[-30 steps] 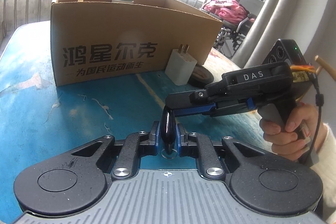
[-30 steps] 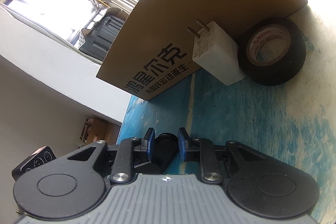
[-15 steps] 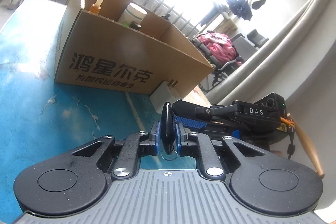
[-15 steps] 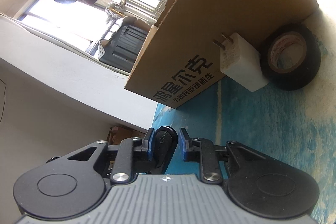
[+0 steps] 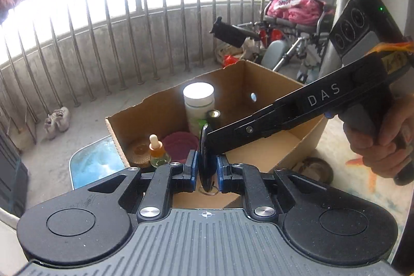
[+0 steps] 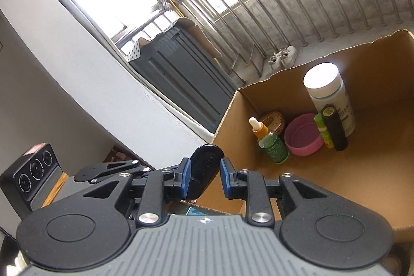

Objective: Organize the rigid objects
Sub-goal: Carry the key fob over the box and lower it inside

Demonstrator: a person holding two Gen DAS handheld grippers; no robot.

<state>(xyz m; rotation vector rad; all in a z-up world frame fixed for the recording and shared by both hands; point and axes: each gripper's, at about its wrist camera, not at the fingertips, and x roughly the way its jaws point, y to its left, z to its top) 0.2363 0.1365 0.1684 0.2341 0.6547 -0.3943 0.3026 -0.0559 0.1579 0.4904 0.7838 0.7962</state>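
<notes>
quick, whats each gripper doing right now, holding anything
left gripper: shut on the black key fob, over the cardboard box.
right gripper: jaws have just been opening; fob between them, right pad clear of it.

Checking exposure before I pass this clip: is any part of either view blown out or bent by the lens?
Left wrist view: sky behind the railing is blown out and the bars bow from fisheye; white bottle lid glares. Right wrist view: windows overexposed, box interior evenly lit and sharp.
</notes>
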